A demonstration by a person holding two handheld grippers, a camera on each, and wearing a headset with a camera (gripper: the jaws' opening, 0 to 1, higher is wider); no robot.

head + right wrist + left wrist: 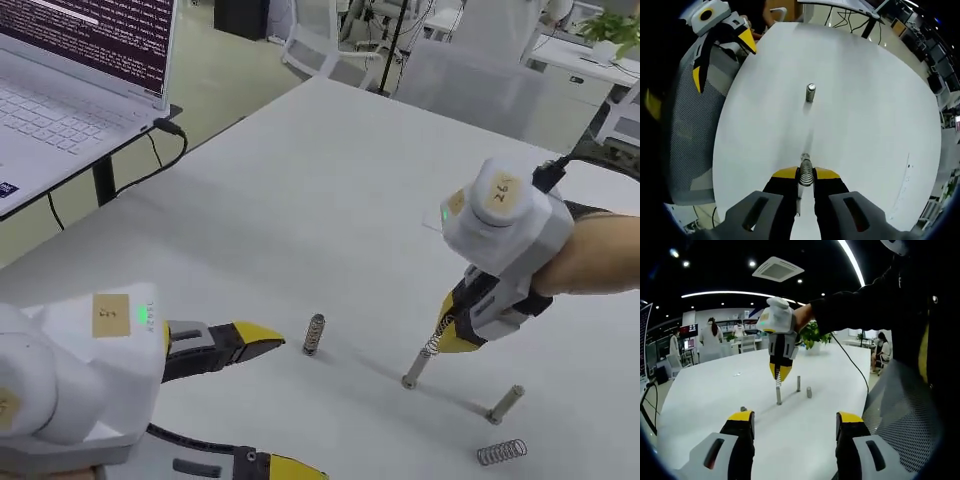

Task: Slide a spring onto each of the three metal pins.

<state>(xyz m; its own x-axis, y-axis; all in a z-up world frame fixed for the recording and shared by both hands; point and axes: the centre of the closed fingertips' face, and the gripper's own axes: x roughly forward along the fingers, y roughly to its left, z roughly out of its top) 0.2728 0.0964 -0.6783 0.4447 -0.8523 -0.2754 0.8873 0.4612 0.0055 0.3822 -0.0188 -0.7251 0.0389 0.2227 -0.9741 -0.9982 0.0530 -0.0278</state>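
My right gripper [455,338] jaws are clamped on a small coiled steel spring [805,175] atop the middle grey metal pin [411,374]; pin tip hidden. My left gripper [283,405]: jaws apart, lower one cut off by the frame edge. The left spring-covered pin [314,335] stands near it. A loose spring [501,452] lies beside the bare right pin [505,404].

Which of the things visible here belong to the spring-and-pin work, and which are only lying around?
Belonging to the job: right gripper, held spring, middle pin under it, sprung pin, bare pin, loose spring, open left gripper.
Lying about: laptop, cable, chairs, potted plant.
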